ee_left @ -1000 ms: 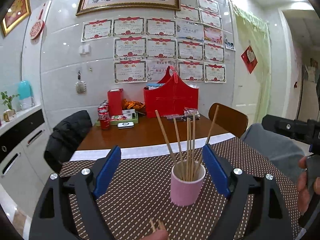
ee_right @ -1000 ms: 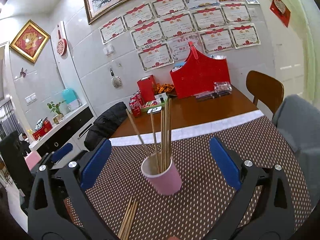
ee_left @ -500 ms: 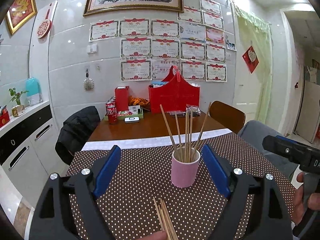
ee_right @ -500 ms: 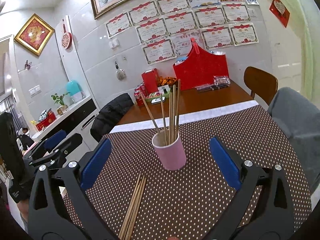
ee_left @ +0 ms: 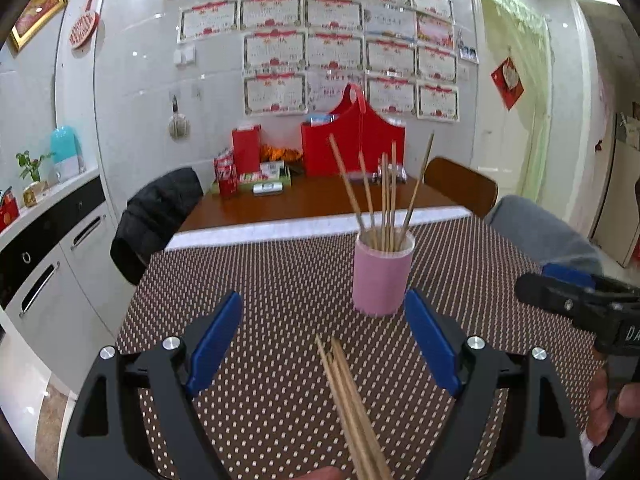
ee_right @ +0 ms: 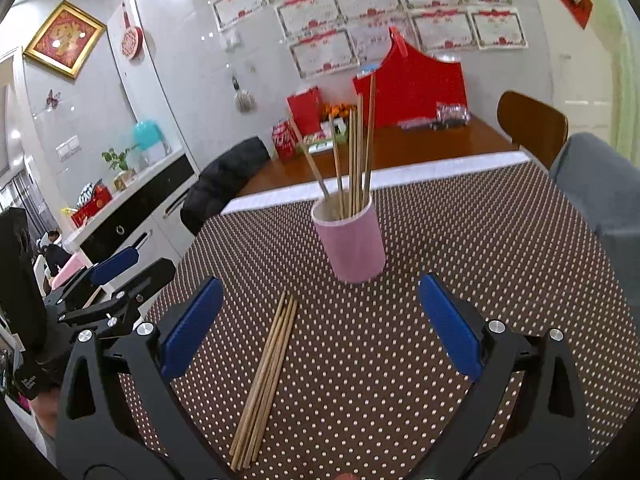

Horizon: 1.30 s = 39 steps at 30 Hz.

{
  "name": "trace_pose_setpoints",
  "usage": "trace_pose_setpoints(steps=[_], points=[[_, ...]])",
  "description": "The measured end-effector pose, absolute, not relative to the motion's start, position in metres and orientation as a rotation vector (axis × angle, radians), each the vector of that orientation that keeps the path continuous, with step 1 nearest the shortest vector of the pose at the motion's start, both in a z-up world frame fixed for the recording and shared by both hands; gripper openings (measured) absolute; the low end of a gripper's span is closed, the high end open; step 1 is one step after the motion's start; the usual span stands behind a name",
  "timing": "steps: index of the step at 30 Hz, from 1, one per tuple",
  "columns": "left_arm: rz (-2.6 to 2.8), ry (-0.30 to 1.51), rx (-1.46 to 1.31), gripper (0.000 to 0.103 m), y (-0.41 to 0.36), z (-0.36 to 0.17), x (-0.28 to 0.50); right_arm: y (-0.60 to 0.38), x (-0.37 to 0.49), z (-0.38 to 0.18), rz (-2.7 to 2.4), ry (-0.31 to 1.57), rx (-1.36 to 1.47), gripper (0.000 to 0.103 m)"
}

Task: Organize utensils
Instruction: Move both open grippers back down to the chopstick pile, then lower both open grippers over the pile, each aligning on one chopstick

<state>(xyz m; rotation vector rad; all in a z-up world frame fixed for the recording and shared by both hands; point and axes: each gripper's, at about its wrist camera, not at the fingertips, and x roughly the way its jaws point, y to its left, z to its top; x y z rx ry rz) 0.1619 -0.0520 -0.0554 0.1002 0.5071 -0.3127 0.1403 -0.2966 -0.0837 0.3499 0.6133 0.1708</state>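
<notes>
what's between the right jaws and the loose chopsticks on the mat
Nothing visible. The loose chopsticks lie flat on the dotted mat, just inside the right gripper's open jaws on their left side. The pink cup stands farther back, clear of them.

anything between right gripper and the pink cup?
Only bare dotted mat between the right gripper and the pink cup; loose chopsticks lie left, per right wrist view.

In the right wrist view the dotted counter (ee_right: pixel 460 240) lies bare across the right half of the frame, open room for passing. At centre the pink cup (ee_right: pixel 352 244) stands upright, its chopsticks (ee_right: pixel 356 152) fanning up above the rim. A loose bundle of chopsticks (ee_right: pixel 268 376) lies flat at lower left, apart from the cup; bare cloth surrounds it.
</notes>
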Motion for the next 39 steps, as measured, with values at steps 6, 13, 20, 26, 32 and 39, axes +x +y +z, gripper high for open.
trace_pose_setpoints(steps=[6,13,20,26,32,39], points=[[-0.289,0.602,0.118,0.082,-0.041,-0.094,0.163,-0.289,0.146,-0.102,0.185,0.668,0.333,0.097],[-0.281,0.733,0.147,0.082,-0.033,-0.142,0.164,-0.289,0.149,-0.124,0.196,0.726,0.330,0.097],[-0.292,0.839,0.203,0.082,-0.041,-0.181,0.167,-0.288,0.149,-0.145,0.203,0.784,0.328,0.097],[-0.288,0.884,0.232,0.082,-0.048,-0.199,0.172,-0.289,0.151,-0.154,0.202,0.813,0.336,0.097],[-0.310,0.905,0.221,0.083,-0.046,-0.209,0.183,-0.287,0.154,-0.165,0.196,0.851,0.313,0.097],[-0.328,0.915,0.171,0.086,-0.041,-0.210,0.201,-0.269,0.162,-0.179,0.227,0.904,0.271,0.097]])
